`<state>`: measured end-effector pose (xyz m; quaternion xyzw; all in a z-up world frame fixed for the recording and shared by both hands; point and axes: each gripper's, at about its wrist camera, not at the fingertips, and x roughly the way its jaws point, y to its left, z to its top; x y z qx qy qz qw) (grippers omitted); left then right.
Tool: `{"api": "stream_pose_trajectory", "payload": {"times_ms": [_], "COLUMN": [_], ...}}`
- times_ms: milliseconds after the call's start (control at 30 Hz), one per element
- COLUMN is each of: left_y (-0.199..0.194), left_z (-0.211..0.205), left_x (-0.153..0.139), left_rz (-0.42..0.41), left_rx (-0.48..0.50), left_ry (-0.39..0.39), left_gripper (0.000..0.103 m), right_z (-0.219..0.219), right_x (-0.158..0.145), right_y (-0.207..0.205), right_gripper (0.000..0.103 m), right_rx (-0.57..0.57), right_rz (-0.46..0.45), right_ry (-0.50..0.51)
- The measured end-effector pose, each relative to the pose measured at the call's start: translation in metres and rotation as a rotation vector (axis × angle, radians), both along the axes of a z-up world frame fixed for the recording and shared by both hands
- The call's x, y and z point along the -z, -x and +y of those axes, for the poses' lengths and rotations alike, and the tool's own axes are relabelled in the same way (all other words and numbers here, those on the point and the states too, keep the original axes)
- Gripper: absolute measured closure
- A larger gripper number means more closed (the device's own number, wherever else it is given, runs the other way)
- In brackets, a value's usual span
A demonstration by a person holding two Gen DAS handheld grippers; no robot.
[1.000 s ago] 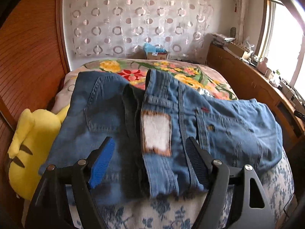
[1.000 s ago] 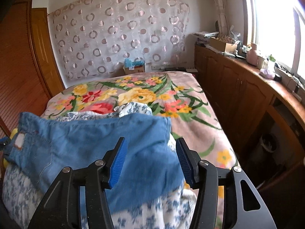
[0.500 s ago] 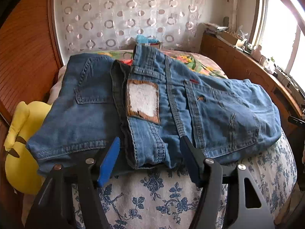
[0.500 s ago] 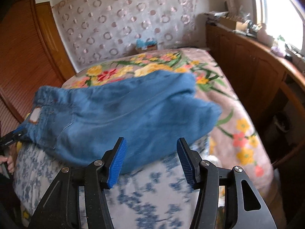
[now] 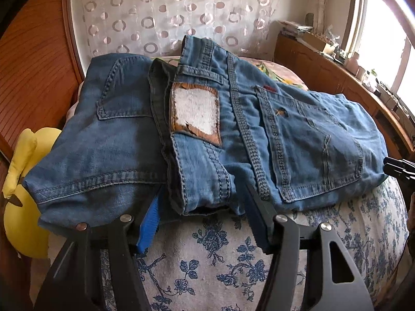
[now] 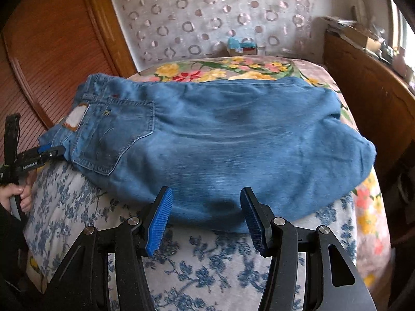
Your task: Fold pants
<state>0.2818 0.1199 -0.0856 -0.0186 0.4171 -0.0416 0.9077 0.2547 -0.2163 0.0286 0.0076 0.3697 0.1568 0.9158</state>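
Pants (image 5: 207,129), blue denim and folded into a thick stack, lie across the near end of a bed on a blue-flowered quilt (image 5: 220,259). The left claw (image 5: 205,215) tilts downward at the waistband end, its jaws closing, with the bunched waistband edge between them; its blue pad tucks under the denim on one side, and whether the pads yet press the cloth cannot be told. Just above it a worn leather waist patch (image 5: 195,111) shows only bare white, with no readable brand, and a small red tab on the back pocket is too small to read. The right claw (image 6: 205,215) angles down at the folded leg side, jaws apart, with the denim's near edge between its blue pads but not visibly pinched. In the right wrist view the left claw's body carries white lettering, not legible with certainty, and a hand (image 6: 15,194) grips its handle at the far left. A yellow plush toy (image 5: 26,181) sits beside the bed, against a wooden wardrobe (image 5: 33,51). Behind hangs a curtain with ring patterns (image 5: 168,13).
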Motion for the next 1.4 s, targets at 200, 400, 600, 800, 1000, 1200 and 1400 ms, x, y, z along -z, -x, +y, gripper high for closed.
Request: {"api": "stream_pose_trajectory", "payload": {"times_ms": [200,400,600,800,1000,1200,1400], "left_y": [-0.001,0.001,-0.002,-0.006,-0.009,-0.01,-0.005], "left_z": [-0.001,-0.005,-0.006,-0.009,-0.01,-0.011,-0.024], "left_x": [0.0,-0.007,-0.011,-0.019,-0.022,-0.023,-0.038], "left_rz": [-0.01,-0.037,-0.051,-0.07,-0.075,-0.075,-0.112], "left_rx": [-0.01,-0.009,-0.004,0.003,0.009,0.022,0.054], "left_ry": [-0.02,-0.024,-0.025,-0.025,-0.026,-0.022,-0.023], "left_gripper": [0.056,0.06,0.063,0.067,0.067,0.077,0.082], "right_z": [0.004,0.018,0.028,0.048,0.065,0.069,0.064], "right_x": [0.009,0.011,0.013,0.013,0.02,0.03,0.03], "right_y": [-0.006,0.002,0.011,-0.002,-0.025,-0.031,-0.028], "right_gripper": [0.046,0.046,0.044,0.044,0.044,0.053,0.089], "right_rx": [-0.018,-0.071,-0.097,-0.096,-0.117,-0.131,-0.135], "right_rz": [0.01,0.023,0.027,0.006,0.005,-0.004,-0.033], "right_ry": [0.051,0.084,0.127,0.187,0.244,0.215,0.213]}}
